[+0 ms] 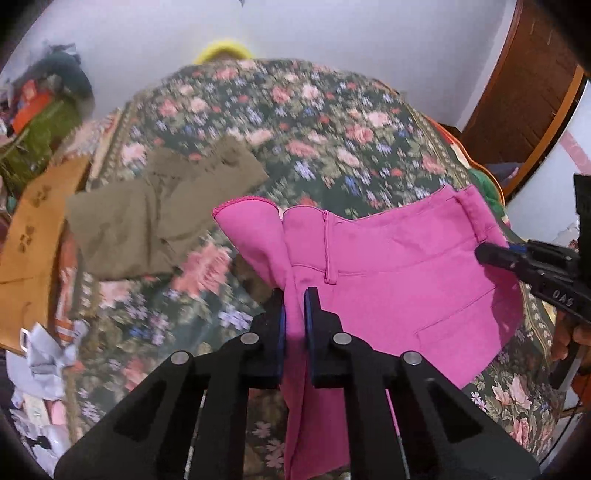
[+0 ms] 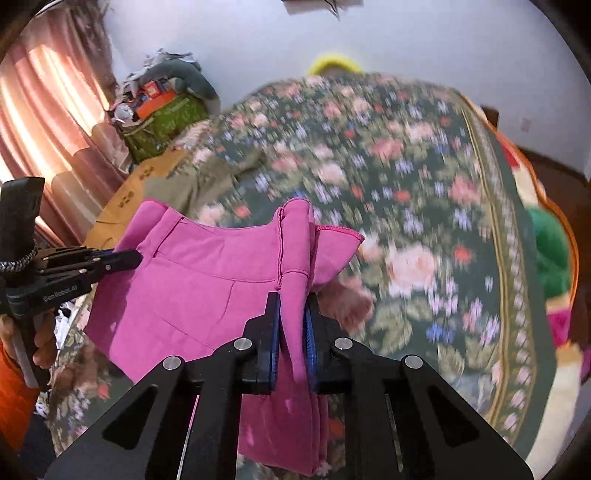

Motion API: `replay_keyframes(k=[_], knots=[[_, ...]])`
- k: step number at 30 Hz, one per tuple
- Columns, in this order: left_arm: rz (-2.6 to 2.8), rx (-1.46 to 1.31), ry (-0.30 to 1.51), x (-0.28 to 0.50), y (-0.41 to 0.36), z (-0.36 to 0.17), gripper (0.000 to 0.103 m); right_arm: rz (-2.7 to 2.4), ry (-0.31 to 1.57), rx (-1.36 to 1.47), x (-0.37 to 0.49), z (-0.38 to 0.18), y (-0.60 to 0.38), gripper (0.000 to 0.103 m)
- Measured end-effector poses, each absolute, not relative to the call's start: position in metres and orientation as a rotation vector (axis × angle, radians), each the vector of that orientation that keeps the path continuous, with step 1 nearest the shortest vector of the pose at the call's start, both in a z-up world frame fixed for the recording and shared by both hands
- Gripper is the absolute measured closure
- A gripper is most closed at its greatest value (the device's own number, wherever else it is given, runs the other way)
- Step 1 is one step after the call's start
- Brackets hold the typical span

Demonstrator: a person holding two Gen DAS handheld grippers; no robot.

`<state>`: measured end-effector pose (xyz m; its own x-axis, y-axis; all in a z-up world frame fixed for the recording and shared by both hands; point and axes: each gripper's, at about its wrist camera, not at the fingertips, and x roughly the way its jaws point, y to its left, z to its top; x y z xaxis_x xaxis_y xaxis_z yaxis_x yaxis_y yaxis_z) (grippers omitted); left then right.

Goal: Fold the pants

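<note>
Soft, light pink pants (image 1: 399, 266) hung limp over the floral bedspread (image 1: 332, 129), pinched at opposite waistband ends by closed left gripper (image 1: 294, 310) and right gripper (image 2: 292, 317).

Pants (image 1: 388, 266) bright magenta pink, plain, stitching same pink; centre of both views.
Bedspread (image 1: 314, 122) dark green, pink, red and blue-violet flowers, pale floral border band at right edge.
Second garment (image 1: 147, 221) olive-khaki, plain, left of centre.
Cardboard box (image 1: 33, 229) tan with dark printed marks, far left.
Gripper fingers (image 1: 314, 332) black, blue pads.
Curtain (image 2: 48, 122) dusty pink, upper left.
Wall (image 1: 332, 29) pale lilac-white.
Sleeve (image 2: 11, 398) orange, lower left.
</note>
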<state>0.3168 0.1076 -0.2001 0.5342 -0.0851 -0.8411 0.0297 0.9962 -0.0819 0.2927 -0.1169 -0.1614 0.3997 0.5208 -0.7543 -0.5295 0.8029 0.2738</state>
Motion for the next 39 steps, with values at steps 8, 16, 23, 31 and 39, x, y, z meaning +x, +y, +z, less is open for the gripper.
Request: replay_keyframes(k=[8, 16, 23, 31, 39], knots=[[-0.001, -0.037, 0.904, 0.319, 0.146, -0.154, 0.094, 0.695, 0.850, -0.054, 0.306, -0.117, -0.074, 0.092], [0.097, -0.028, 0.844, 0.338, 0.201, -0.130, 0.094, 0.731, 0.802, -0.058, 0.328, -0.101, -0.017, 0.092], [0.163, -0.069, 0.833, 0.359, 0.256, -0.135, 0.094, 0.758, 0.773, -0.060, 0.349, -0.108, 0.037, 0.092], [0.244, -0.104, 0.865, 0.396, 0.307, -0.179, 0.095, 0.750, 0.823, -0.045, 0.375, -0.144, 0.088, 0.092], [0.298, -0.070, 0.944, 0.438, 0.329, -0.242, 0.095, 0.709, 0.883, -0.083, 0.404, -0.186, 0.127, 0.092]])
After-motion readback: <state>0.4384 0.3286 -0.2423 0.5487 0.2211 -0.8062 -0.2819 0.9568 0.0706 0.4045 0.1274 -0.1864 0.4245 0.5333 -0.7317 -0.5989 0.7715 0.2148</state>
